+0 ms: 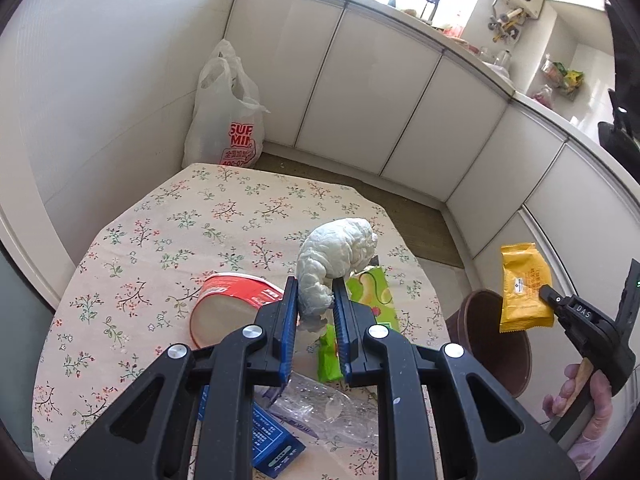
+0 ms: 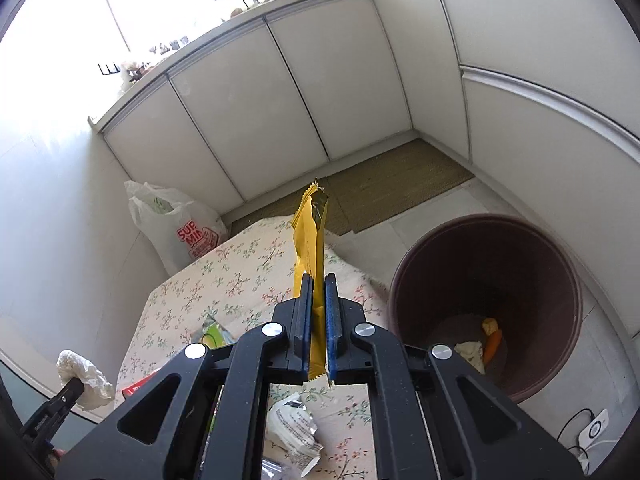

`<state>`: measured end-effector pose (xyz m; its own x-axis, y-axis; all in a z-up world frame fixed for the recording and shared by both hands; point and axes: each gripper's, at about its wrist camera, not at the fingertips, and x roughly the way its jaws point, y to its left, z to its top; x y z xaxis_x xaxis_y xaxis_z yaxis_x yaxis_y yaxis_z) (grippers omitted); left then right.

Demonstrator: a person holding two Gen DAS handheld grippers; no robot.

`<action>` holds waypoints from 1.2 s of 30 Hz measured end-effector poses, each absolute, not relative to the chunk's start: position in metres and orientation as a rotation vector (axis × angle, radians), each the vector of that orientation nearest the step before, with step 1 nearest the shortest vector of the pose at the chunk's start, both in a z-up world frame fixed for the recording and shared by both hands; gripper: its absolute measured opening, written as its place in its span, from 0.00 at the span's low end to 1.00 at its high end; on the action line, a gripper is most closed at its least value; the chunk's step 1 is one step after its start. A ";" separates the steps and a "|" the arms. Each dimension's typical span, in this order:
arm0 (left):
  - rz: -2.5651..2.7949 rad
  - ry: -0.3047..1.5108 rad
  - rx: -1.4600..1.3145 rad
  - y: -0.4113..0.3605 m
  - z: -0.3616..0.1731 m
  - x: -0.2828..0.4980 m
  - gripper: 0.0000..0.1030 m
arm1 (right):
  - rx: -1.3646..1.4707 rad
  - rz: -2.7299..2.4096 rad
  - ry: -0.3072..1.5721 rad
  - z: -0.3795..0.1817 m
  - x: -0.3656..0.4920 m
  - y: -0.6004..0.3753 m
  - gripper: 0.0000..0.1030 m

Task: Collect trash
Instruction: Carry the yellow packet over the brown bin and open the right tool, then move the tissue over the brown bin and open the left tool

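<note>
My left gripper (image 1: pixel 315 284) is shut on a crumpled white tissue wad (image 1: pixel 336 252) and holds it above the floral-cloth table (image 1: pixel 160 240); the wad also shows in the right wrist view (image 2: pixel 82 376). My right gripper (image 2: pixel 319 280) is shut on a yellow snack wrapper (image 2: pixel 310 236), held upright in the air near the table's right edge; the wrapper shows in the left wrist view (image 1: pixel 524 288) just above the bin. The brown trash bin (image 2: pixel 488 304) stands on the floor right of the table, with some scraps inside; it also shows in the left wrist view (image 1: pixel 492 344).
On the table lie a red paper cup (image 1: pixel 232 308) on its side, green wrappers (image 1: pixel 372 296), a clear plastic bottle (image 1: pixel 328 408), a blue box (image 1: pixel 272 440) and a silver-white wrapper (image 2: pixel 294 428). A white shopping bag (image 1: pixel 228 116) stands by white cabinets (image 1: pixel 360 100).
</note>
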<state>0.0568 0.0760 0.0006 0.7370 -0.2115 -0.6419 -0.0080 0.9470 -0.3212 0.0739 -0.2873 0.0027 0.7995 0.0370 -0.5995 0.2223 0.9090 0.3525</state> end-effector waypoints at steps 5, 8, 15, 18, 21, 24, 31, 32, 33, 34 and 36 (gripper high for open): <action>-0.154 0.723 -0.290 0.047 0.007 0.057 0.17 | 0.380 -0.175 0.568 0.019 0.062 -0.314 0.05; -0.176 0.715 -0.287 0.028 0.009 0.058 0.17 | 0.364 -0.214 0.536 0.025 0.056 -0.328 0.05; -0.253 0.732 -0.309 -0.025 0.011 0.065 0.17 | 0.288 -0.333 0.481 0.031 0.051 -0.358 0.05; -0.287 0.732 -0.293 -0.052 0.014 0.067 0.17 | 0.224 -0.407 0.454 0.029 0.051 -0.372 0.05; -0.317 0.734 -0.282 -0.076 0.017 0.069 0.17 | 0.171 -0.459 0.450 0.024 0.055 -0.383 0.05; -0.343 0.737 -0.273 -0.096 0.019 0.070 0.17 | 0.161 -0.488 0.461 0.016 0.058 -0.397 0.05; -0.390 0.752 -0.236 -0.142 0.019 0.073 0.17 | 0.175 -0.530 0.532 -0.001 0.067 -0.420 0.33; -0.397 0.753 -0.232 -0.149 0.019 0.074 0.17 | 0.184 -0.534 0.541 -0.003 0.064 -0.422 0.46; -0.403 0.754 -0.227 -0.155 0.019 0.074 0.17 | 0.201 -0.544 0.535 -0.004 0.062 -0.426 0.56; -0.411 0.756 -0.221 -0.162 0.020 0.074 0.17 | 0.209 -0.550 0.534 -0.003 0.060 -0.429 0.56; -0.422 0.757 -0.210 -0.173 0.020 0.075 0.17 | 0.232 -0.550 0.527 -0.001 0.055 -0.431 0.56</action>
<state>0.0751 -0.1734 0.0201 0.6485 -0.4428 -0.6191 0.2940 0.8960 -0.3329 0.0545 -0.4310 -0.0005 0.7252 -0.4354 -0.5334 0.5512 0.8313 0.0709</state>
